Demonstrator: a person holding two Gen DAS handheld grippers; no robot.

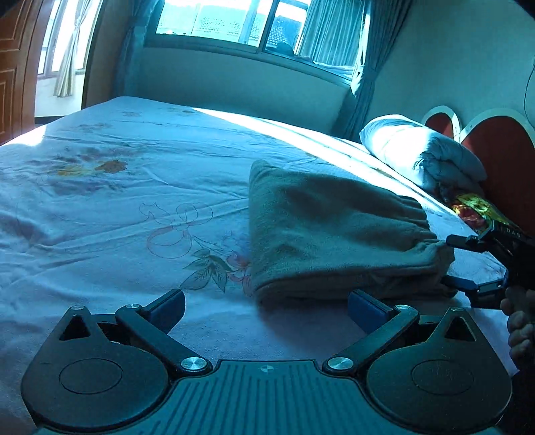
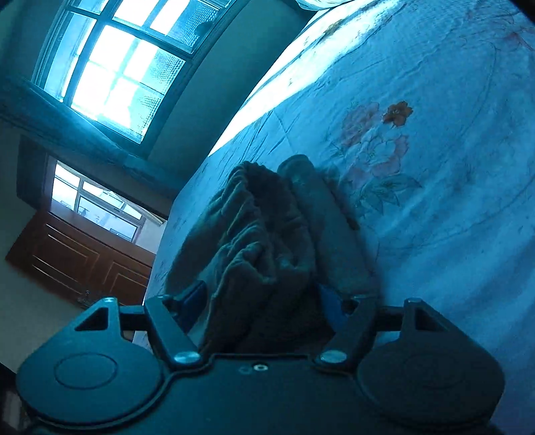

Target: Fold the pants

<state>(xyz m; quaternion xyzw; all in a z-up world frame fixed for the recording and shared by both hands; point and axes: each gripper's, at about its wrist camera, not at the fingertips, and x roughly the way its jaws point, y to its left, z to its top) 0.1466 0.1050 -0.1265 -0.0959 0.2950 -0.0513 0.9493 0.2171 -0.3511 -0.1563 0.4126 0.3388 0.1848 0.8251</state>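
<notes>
Bed [image 1: 100,234] fills both views, covered by a pale sheet printed with flowers, creased, sunlit along the far edge. Window [image 1: 234,23] with curtains on the far wall; wooden door [image 1: 13,77] at left. Pillow [image 1: 421,150] lies against a red headboard [image 1: 501,160]; a shiny colourful packet [image 1: 474,207] sits just below the pillow.

Pants [image 1: 334,234], grey-brown fleece, lie folded into a thick bundle on the sheet near the pillow end. Long axis runs across the left wrist view; the gathered elastic waistband end points right, toward the headboard, the folded end left.

Left gripper [image 1: 265,306]: jaws spread wide, nothing between them, hovering just beside the bundle's near edge.

Right gripper [image 2: 264,301]: jaws straddle the waistband end, cloth bunched between them; whether the pads press I cannot tell. A hand [image 1: 521,321] holds it.
</notes>
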